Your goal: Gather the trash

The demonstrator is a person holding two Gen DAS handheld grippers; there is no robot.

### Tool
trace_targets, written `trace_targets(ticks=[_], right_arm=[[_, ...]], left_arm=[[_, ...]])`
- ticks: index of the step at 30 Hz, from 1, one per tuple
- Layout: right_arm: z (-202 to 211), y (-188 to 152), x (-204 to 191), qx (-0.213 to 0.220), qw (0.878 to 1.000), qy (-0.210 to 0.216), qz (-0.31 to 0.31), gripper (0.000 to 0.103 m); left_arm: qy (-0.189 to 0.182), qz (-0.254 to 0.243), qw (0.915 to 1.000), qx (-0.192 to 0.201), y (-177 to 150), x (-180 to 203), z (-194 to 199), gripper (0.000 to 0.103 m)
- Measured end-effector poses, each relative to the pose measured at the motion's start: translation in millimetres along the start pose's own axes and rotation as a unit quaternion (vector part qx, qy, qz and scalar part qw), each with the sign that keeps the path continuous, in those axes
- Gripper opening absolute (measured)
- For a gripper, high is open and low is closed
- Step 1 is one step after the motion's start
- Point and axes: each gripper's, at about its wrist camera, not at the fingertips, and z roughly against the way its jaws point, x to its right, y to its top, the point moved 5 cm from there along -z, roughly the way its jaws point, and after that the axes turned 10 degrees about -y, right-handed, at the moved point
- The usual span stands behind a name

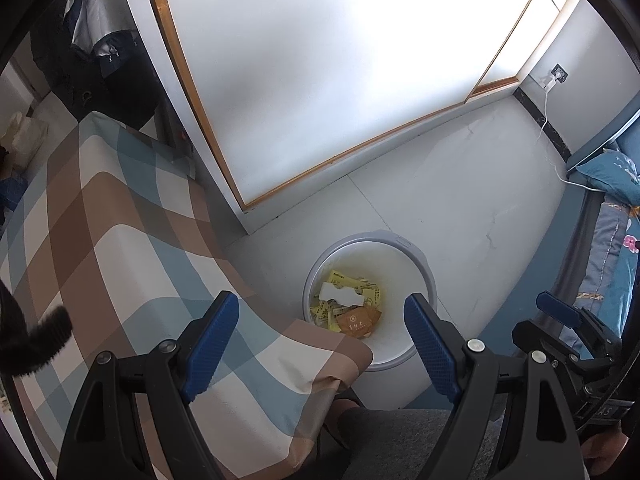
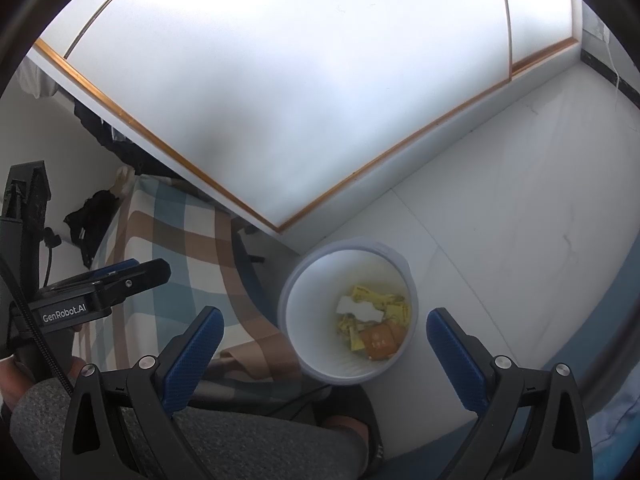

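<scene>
White lettering "GenRobot.AI" stood on the black body of the left hand-held gripper (image 2: 120, 270), seen left of the right hand-held gripper's blue fingers. Partial marking "A5" or "AS" showed on the right hand-held gripper (image 1: 560, 312) body at lower right edge of the left wrist view; not certain. Orange packet (image 2: 379, 340) in the bin (image 2: 320, 372) ahead carried white print, too small to read.

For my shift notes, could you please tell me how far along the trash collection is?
Done: yellow wrappers, a white scrap and an orange packet lie in the white bin. In hand: nothing; left gripper and right gripper are open. Left: no loose trash visible.
</scene>
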Motion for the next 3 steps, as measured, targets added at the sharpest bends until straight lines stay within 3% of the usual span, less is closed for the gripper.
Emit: trace_targets(ticks=[3], right_arm=[[-0.1, -0.2, -1.8, 0.002, 1.000, -0.001, 0.002, 0.102]], left_arm=[[-0.004, -0.003, 1.0000, 0.004, 0.6, 1.6, 1.7, 0.082]])
